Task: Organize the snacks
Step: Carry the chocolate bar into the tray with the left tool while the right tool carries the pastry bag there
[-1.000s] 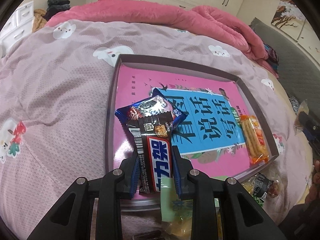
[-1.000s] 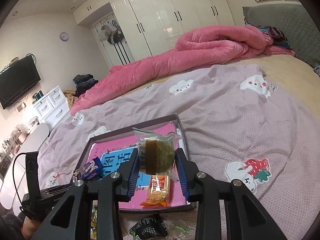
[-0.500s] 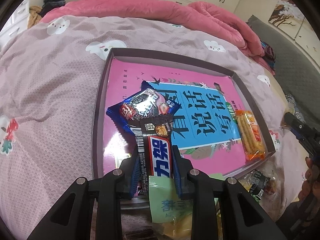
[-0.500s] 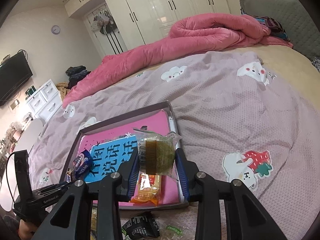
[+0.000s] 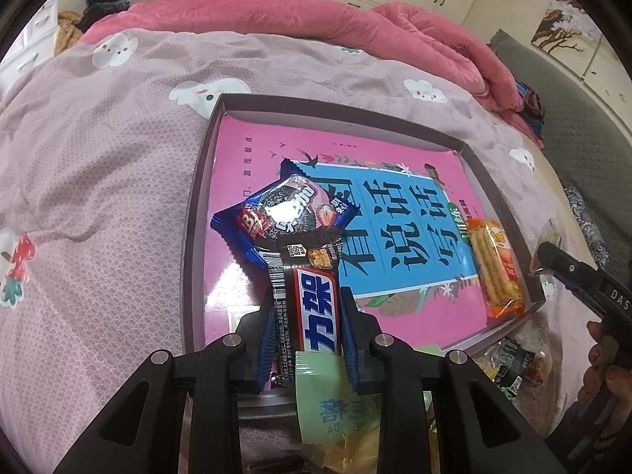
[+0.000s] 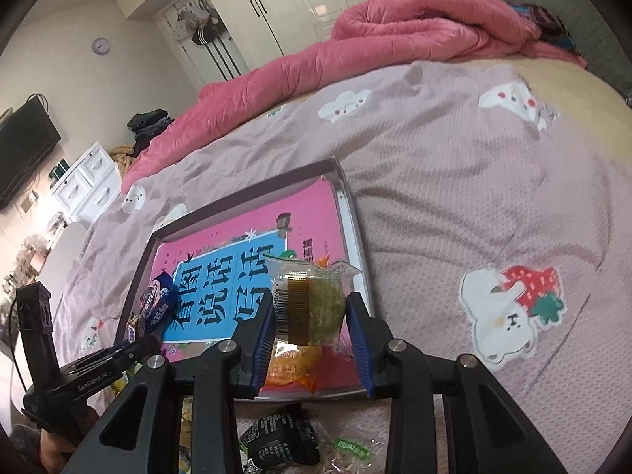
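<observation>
Your right gripper [image 6: 310, 331] has sunk toward the shallow, straight-walled tray [image 5: 195, 213], jaws clamped on a clear crinkly cake packet [image 6: 312, 304], while your left gripper [image 5: 306, 330] grips the glossy chocolate bar [image 5: 312, 308] over the tray's near edge, its pink middle bare

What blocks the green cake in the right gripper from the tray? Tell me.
Nothing visible blocks it. The green cake hangs over the tray's near right corner, but the orange biscuit pack already lies directly below; bare pink floor is to the left.
</observation>
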Motion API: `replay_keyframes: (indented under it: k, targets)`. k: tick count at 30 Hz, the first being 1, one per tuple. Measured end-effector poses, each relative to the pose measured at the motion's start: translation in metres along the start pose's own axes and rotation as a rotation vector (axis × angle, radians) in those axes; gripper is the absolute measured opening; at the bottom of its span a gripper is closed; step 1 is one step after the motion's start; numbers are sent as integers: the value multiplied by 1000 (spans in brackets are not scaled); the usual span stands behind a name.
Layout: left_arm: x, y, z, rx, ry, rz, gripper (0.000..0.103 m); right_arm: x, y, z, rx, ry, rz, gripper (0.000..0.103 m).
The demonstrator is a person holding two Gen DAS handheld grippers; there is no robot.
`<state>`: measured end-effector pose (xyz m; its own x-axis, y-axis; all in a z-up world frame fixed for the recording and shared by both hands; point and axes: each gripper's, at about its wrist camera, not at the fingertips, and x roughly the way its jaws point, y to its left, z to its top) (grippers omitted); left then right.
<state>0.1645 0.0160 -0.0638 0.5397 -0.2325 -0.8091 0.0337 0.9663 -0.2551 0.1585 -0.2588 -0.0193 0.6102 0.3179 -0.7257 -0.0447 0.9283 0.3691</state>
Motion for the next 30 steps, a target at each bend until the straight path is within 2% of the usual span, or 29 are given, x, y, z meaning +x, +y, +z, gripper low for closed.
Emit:
replay_keyframes:
  k: [12,30]
  targets:
    - [-3,0,2,4,-17,14,29,10,7,-4,-56,43,-79,36]
    - [-1,7,3,-5,-18,47,29,11,6,-6,-64,43,-114,37]
